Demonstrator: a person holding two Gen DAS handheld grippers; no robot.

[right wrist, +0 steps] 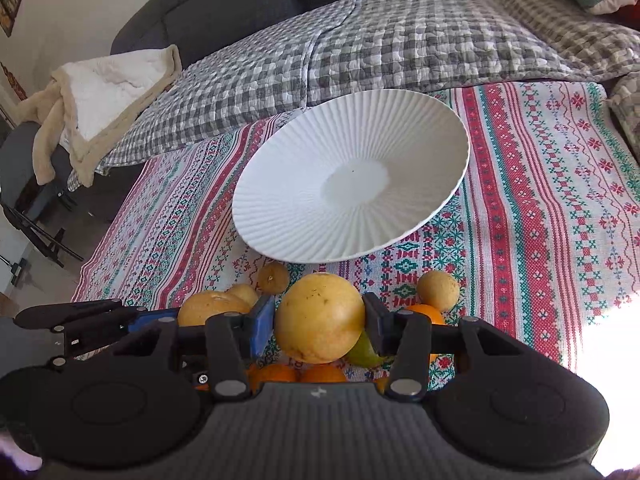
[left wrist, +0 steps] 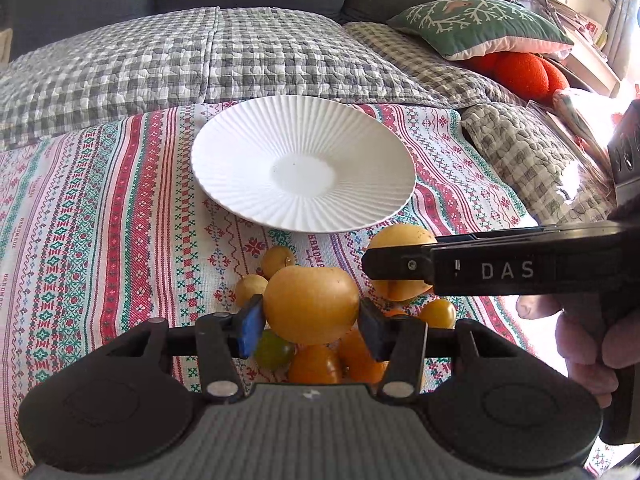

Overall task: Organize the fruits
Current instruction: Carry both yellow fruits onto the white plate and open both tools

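A white ribbed plate lies empty on the patterned cloth, beyond a pile of fruit. My left gripper is shut on a large yellow pear-like fruit, held over small orange and green fruits. My right gripper is shut on another large yellow fruit just above the pile. The right gripper also shows in the left wrist view, crossing its fruit. The left gripper's fingers show at the left in the right wrist view, beside its fruit.
Small yellow fruits lie around the pile. A red, green and white patterned cloth covers the table. Behind it stands a sofa with a checked quilt, a green cushion and an orange soft toy.
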